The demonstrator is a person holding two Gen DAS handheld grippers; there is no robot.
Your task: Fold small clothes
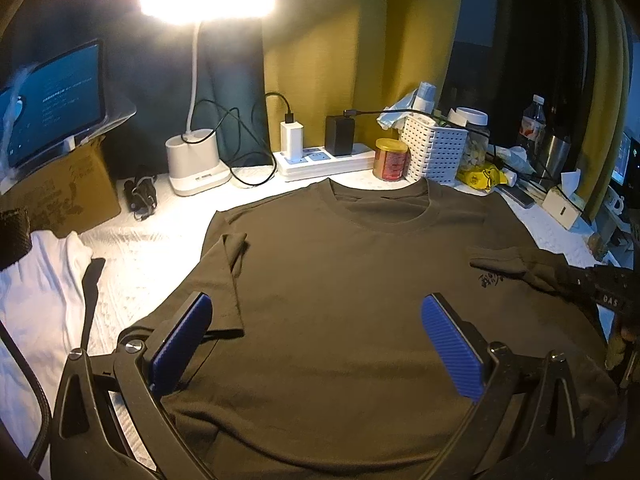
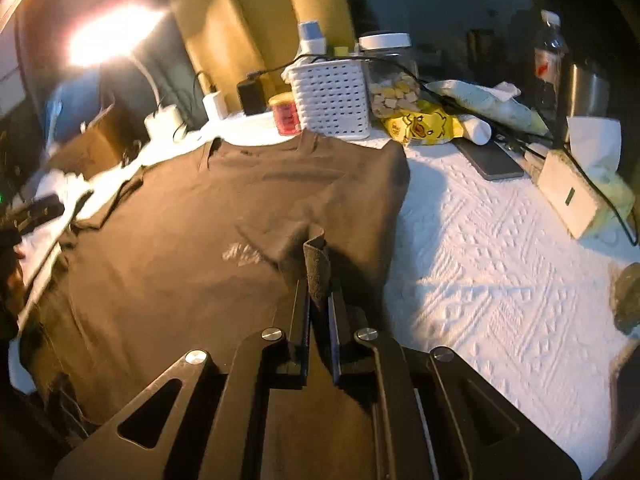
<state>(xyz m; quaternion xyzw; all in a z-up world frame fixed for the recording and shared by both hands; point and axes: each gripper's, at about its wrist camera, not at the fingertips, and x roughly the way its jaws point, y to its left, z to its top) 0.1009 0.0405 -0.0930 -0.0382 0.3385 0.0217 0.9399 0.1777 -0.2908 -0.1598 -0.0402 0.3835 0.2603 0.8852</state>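
Observation:
An olive-brown T-shirt [image 1: 340, 260] lies flat, collar away from me, on the white textured table cover [image 2: 500, 280]. Its left sleeve [image 1: 234, 264] is folded in over the body. My left gripper [image 1: 316, 300] hovers open over the shirt's lower half, its blue pads wide apart with nothing between them. In the right wrist view my right gripper [image 2: 319, 280] is shut on a pinched-up fold of the shirt's right sleeve [image 2: 316, 256], near the small chest print [image 2: 244, 258]. The right gripper's black body [image 1: 600, 284] shows at the right edge of the left wrist view.
Along the back stand a lit desk lamp [image 1: 196, 160], a power strip [image 1: 320, 160] with chargers, a red can [image 1: 391, 160], a white basket [image 1: 434, 148] and jars. A cardboard box [image 1: 68, 188] and white cloth [image 1: 40, 300] sit left. A phone [image 2: 490, 160] and tissue box [image 2: 568, 196] lie right.

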